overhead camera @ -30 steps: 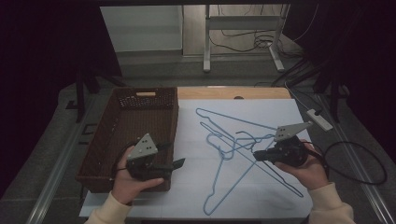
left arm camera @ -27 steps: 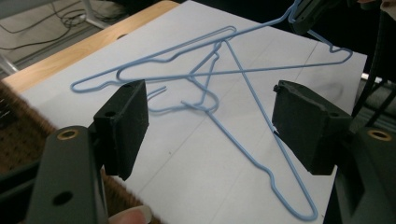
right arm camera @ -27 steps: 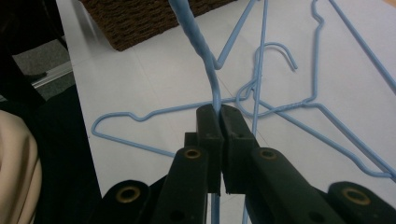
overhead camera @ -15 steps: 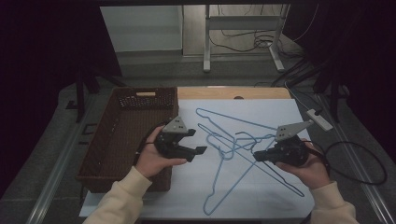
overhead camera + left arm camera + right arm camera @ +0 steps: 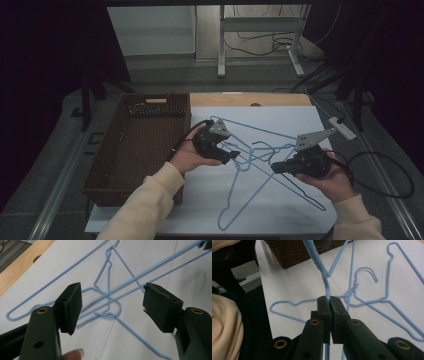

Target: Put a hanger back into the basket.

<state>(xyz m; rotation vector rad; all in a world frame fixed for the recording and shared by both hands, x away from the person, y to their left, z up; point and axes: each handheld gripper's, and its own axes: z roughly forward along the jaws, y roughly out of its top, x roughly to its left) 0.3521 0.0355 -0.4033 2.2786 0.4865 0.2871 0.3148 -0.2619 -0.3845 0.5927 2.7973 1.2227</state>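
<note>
A tangle of blue wire hangers (image 5: 255, 165) lies spread over the white tabletop (image 5: 300, 210), from the table's middle out toward five o'clock, with one long loop reaching down to six. The right gripper (image 5: 274, 168), at about four o'clock on the table, has its jaws pressed together on the wire of one hanger (image 5: 327, 288); in the right gripper view that wire rises straight out of the closed pads, lifted off the white surface, and runs up toward the wicker basket (image 5: 294, 252). The left gripper (image 5: 235, 154) sits near the centre of the table, just right of the brown basket (image 5: 135, 145), which fills the nine o'clock side. Its jaws stand well apart and have just been closing a little. In the left gripper view two slanted runs of lifted hanger wire (image 5: 150, 272) cross the gap between the pads, and neither pad presses on them; whether the right-hand pad grazes the wire I cannot tell. Beneath them the other hangers' hooks (image 5: 110, 312) lie flat on the table. A fingertip (image 5: 73, 354) shows at the bottom edge of that view.
</note>
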